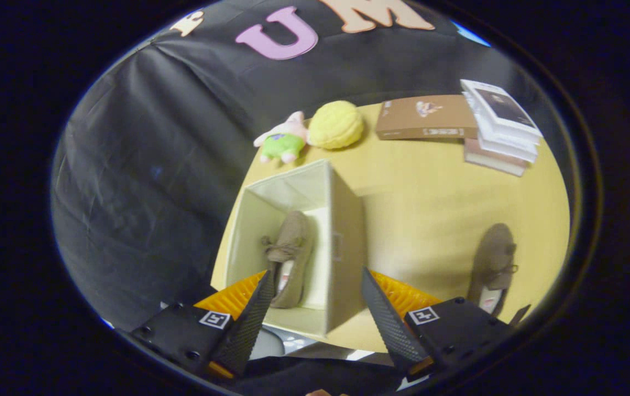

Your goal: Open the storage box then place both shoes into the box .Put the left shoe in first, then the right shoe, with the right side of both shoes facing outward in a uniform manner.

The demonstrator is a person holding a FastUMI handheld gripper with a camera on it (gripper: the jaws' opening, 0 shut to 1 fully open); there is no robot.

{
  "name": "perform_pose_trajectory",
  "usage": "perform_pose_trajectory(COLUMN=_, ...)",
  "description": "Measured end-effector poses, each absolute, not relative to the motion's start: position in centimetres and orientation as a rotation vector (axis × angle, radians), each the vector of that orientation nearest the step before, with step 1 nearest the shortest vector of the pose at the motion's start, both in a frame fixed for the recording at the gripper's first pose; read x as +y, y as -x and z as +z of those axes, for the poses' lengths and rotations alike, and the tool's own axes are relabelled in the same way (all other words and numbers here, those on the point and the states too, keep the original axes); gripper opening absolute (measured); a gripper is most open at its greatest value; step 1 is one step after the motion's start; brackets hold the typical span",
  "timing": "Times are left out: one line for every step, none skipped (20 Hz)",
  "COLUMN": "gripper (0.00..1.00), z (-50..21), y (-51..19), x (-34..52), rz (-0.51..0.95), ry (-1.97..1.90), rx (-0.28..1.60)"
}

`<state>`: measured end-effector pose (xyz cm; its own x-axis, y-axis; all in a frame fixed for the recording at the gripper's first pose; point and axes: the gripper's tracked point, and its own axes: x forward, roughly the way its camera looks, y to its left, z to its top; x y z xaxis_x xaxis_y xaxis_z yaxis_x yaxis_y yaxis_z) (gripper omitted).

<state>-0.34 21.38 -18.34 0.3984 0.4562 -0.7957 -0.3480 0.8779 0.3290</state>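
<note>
A cream fabric storage box stands open on the yellow table, just ahead of my fingers. One brown shoe lies inside it on the box floor, laces up, its heel toward me. The other brown shoe lies on the table to the right of the box, beyond my right finger. My gripper hangs above the box's near edge, open, with nothing between its fingers.
At the table's far edge sit a pink and green plush toy and a yellow round plush. A brown book and a stack of books lie at the far right. Black cloth hangs behind and left.
</note>
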Motion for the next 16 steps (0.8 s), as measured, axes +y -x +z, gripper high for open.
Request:
perform_pose_trajectory(gripper=1.0, z=-17.7, y=0.2, x=19.3, rz=0.477, ry=-0.122, rx=1.03)
perform_pose_trajectory(gripper=1.0, z=-17.2, y=-0.4, x=17.1, rz=0.446, ry=-0.123, rx=1.016)
perform_pose_trajectory(gripper=1.0, z=-17.3, y=-1.0, x=15.1, rz=0.409, ry=-0.118, rx=1.008)
perform_pose_trajectory(gripper=1.0, z=-17.3, y=-1.3, x=12.3, rz=0.374, ry=-0.113, rx=0.999)
perform_pose_trajectory(gripper=1.0, z=-17.5, y=-1.7, x=10.2, rz=0.344, ry=-0.105, rx=0.994)
perform_pose_trajectory(gripper=1.0, z=-17.4, y=-2.0, x=8.5, rz=0.312, ry=-0.093, rx=0.995)
perform_pose_trajectory(gripper=1.0, z=-17.8, y=-2.1, x=6.3, rz=0.284, ry=-0.071, rx=0.993)
perform_pose_trajectory(gripper=1.0, z=-18.4, y=-2.3, x=4.5, rz=0.265, ry=-0.05, rx=1.0)
perform_pose_trajectory(gripper=0.99, z=-19.1, y=-2.4, x=2.7, rz=0.243, ry=-0.036, rx=1.012)
perform_pose_trajectory(gripper=0.99, z=-19.9, y=-2.6, x=1.1, rz=0.228, ry=-0.033, rx=1.027)
perform_pose_trajectory(gripper=0.99, z=-20.6, y=-2.3, x=0.0, rz=0.221, ry=-0.035, rx=1.047)
perform_pose_trajectory(gripper=0.99, z=-21.5, y=-2.1, x=-1.0, rz=0.212, ry=-0.035, rx=1.07)
perform_pose_trajectory(gripper=0.99, z=-22.8, y=-2.1, x=-2.1, rz=0.205, ry=-0.028, rx=1.091)
perform_pose_trajectory(gripper=1.0, z=-23.9, y=-1.8, x=-2.9, rz=0.203, ry=-0.019, rx=1.116)
perform_pose_trajectory(gripper=1.0, z=-24.9, y=-1.9, x=-3.6, rz=0.2, ry=-0.012, rx=1.14)
perform_pose_trajectory(gripper=0.99, z=-26.0, y=-1.7, x=-4.1, rz=0.201, ry=-0.011, rx=1.166)
